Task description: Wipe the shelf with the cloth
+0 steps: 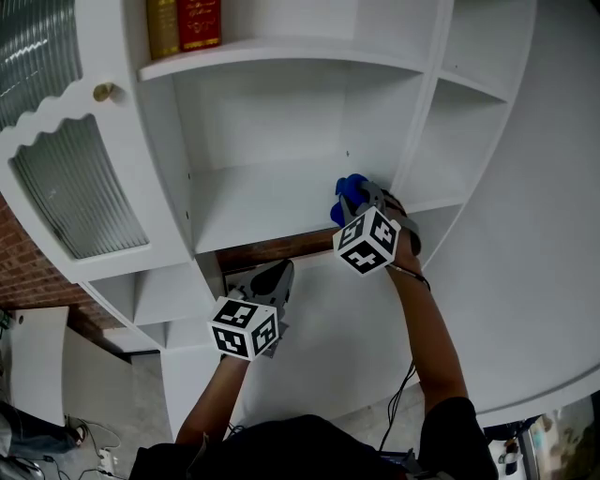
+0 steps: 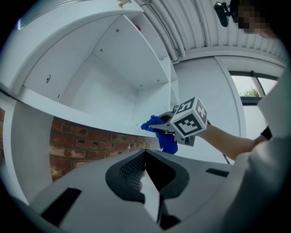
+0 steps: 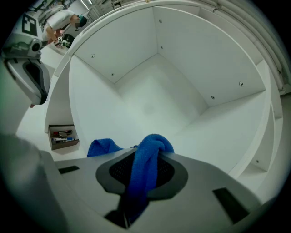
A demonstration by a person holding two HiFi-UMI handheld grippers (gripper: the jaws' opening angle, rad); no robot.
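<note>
The right gripper is at the front right corner of the white shelf, its jaws pinched on a blue cloth. The cloth bunches up between them, and one fold spills out to the left onto the board. From the right gripper view the cloth looks like thick, loopy terry, soft and a bit lumpy. The compartment beyond is smooth painted panels with small peg holes, bare all the way to the far corner. The left gripper hangs lower and nearer, just under the brick strip below the shelf. Its ribbed jaws are together with nothing in them. To wipe well, I'd say the cloth wants pressing flat so more than a knuckle of fabric touches the board. Then it should be drawn leftward in overlapping passes, reaching into the far corners where dust would sit. The hard jaw tips should stay off the paint, I'd think. Up on the far left, red and yellow books stand on the next shelf, beside a door of ribbed glass with a brass knob.
</note>
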